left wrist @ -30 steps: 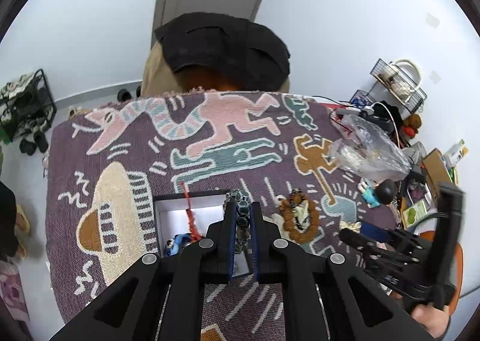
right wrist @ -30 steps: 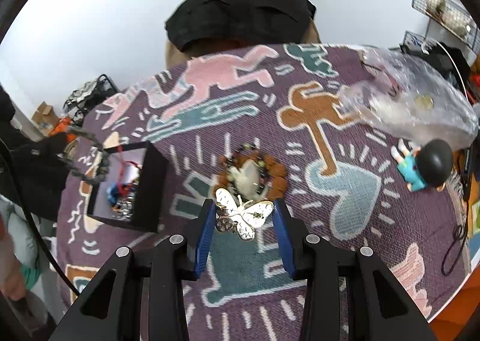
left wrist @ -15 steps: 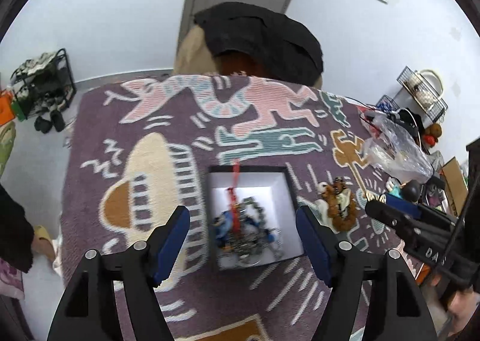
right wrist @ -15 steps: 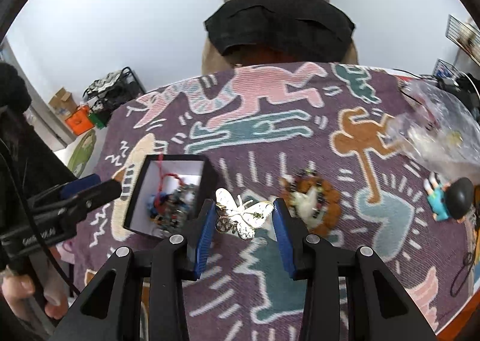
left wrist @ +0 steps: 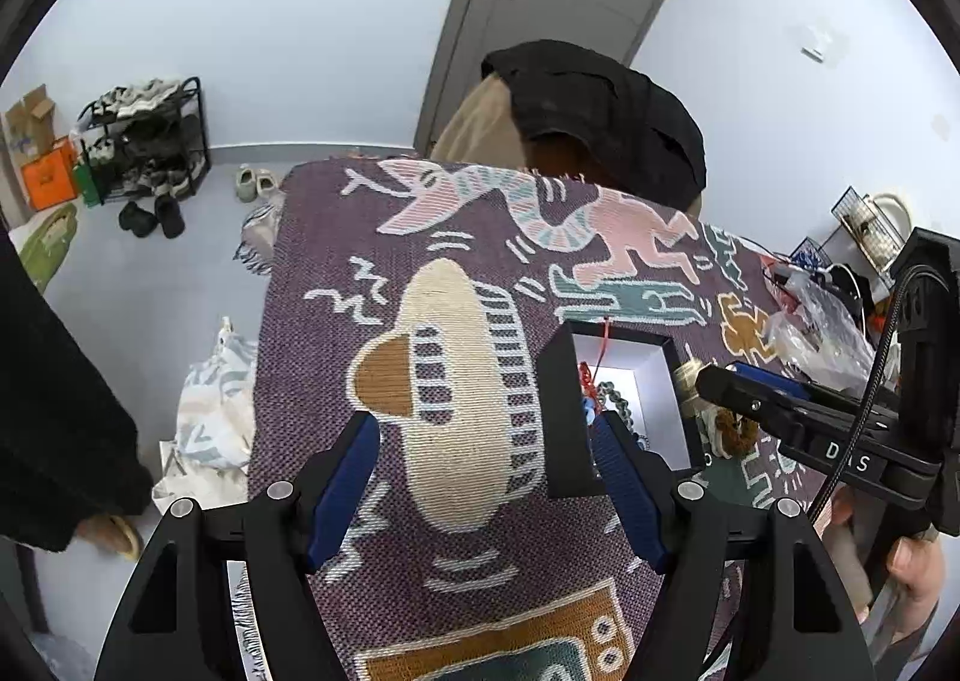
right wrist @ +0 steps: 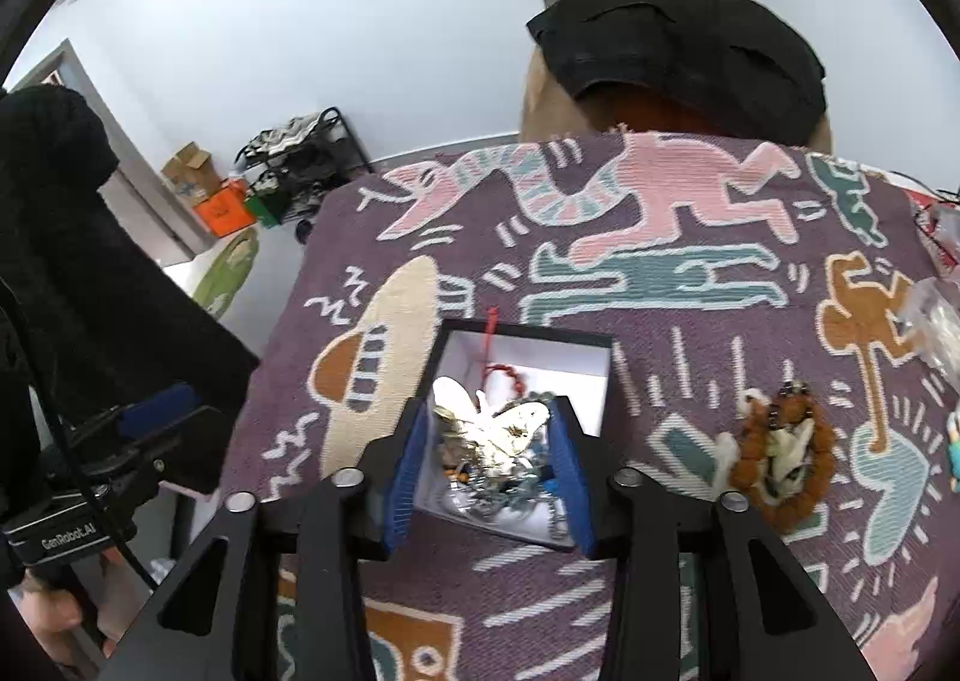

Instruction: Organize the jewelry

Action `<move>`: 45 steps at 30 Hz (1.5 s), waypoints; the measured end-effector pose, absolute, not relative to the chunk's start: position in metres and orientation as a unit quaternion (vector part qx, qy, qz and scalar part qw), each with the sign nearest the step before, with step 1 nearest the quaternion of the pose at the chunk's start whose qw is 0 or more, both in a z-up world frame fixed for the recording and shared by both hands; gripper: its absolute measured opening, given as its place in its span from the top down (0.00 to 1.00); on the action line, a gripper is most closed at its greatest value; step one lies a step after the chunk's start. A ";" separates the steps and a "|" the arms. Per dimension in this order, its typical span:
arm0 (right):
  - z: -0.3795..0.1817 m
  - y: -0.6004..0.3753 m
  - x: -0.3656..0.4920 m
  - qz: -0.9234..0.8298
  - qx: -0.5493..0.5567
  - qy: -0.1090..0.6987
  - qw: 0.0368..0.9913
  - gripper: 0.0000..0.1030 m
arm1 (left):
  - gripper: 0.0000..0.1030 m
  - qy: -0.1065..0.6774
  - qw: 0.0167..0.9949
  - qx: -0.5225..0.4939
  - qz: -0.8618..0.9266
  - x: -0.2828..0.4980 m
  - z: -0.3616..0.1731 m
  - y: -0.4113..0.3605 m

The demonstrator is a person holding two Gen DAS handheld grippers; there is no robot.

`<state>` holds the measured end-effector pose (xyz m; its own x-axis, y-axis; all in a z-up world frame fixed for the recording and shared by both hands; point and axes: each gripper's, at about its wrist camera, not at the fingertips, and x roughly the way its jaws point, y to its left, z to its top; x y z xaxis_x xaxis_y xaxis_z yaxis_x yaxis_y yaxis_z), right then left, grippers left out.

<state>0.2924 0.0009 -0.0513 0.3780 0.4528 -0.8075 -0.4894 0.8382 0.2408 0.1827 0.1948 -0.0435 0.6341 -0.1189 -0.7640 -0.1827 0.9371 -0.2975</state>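
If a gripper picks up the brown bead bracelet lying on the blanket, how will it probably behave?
The brown bead bracelet probably sags, being a loose string of beads. It looks light. Its round beads may slip between flat pads.

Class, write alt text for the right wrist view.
The right tool hangs over a black box of jewelry, a butterfly ornament between its opening blue fingers. A bead bracelet lies beside it on a patterned cloth.

The left claw (right wrist: 129, 444) body carried a strip that read "GenRobot.AI". The right claw (left wrist: 750, 399) showed the letters "D" and "S", partly hidden by a cable.
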 end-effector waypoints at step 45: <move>-0.094 -0.232 0.303 0.154 0.094 0.487 0.855 0.49 | 0.52 0.450 0.878 -0.077 -0.146 0.266 -0.041 -0.017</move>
<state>0.3028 -0.2325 -0.0944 0.4780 0.3550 -0.8034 -0.1726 0.9348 0.3104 0.2657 -0.0173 -0.0407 0.5531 -0.3249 -0.7672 0.1869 0.9457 -0.2658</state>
